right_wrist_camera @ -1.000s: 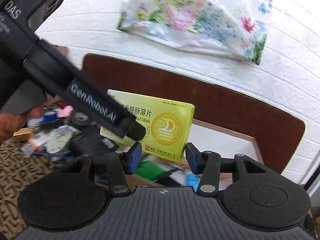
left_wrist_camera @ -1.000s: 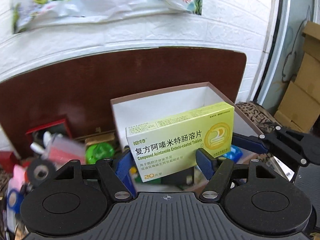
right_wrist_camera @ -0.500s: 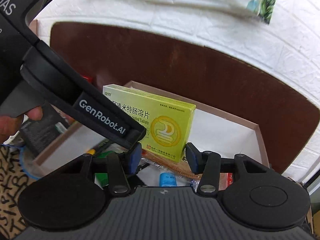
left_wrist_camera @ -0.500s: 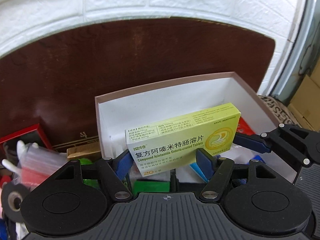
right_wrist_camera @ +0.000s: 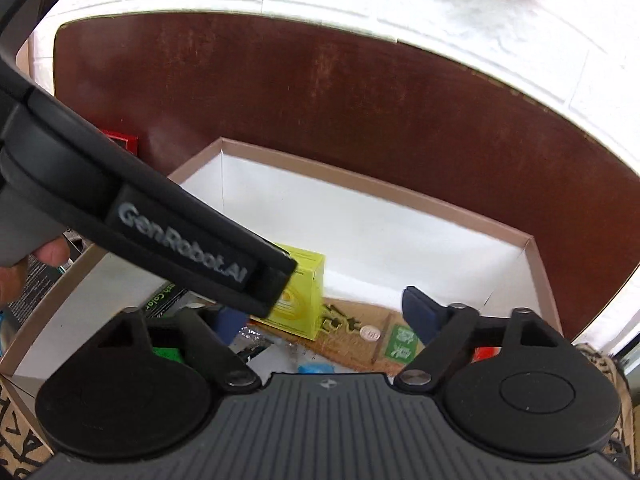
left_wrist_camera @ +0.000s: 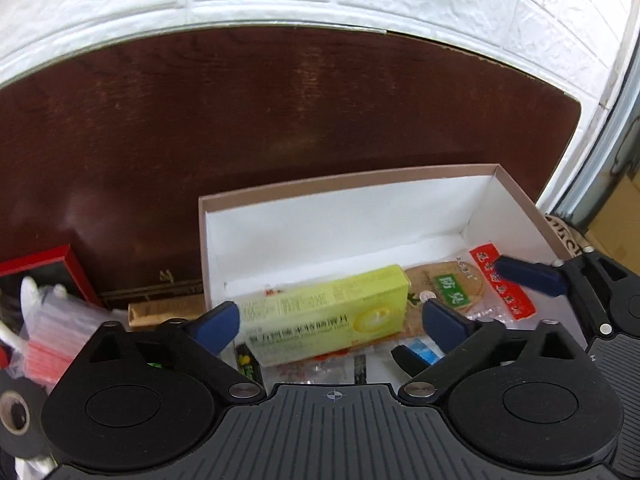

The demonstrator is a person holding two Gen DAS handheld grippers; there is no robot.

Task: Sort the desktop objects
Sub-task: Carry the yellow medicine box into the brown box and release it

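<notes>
The yellow-green medicine box (left_wrist_camera: 324, 312) lies tilted and blurred inside the white-lined cardboard box (left_wrist_camera: 360, 184), on top of other packets. My left gripper (left_wrist_camera: 330, 324) hangs just over it, its jaws opening wide. The medicine box sits between its blue pads (left_wrist_camera: 216, 326) with a gap on each side. In the right wrist view the medicine box (right_wrist_camera: 304, 292) is partly hidden behind the left gripper's black body (right_wrist_camera: 180, 236). My right gripper (right_wrist_camera: 324, 316) is over the cardboard box (right_wrist_camera: 400, 196) too, jaws opening, its pads clear of the medicine box.
A brown packet with a green label (left_wrist_camera: 448, 292), a red packet (left_wrist_camera: 504, 284) and a blue item (left_wrist_camera: 420, 350) lie in the cardboard box. Left of it are a red case (left_wrist_camera: 60, 264), a plastic bag (left_wrist_camera: 44, 320) and a black tape roll (left_wrist_camera: 16, 416). A dark wooden board (left_wrist_camera: 280, 112) stands behind.
Both grippers carried the medicine box forward and down over the cardboard box. Their jaws have now spread, and the medicine box has dropped from upright to lying tilted inside.
</notes>
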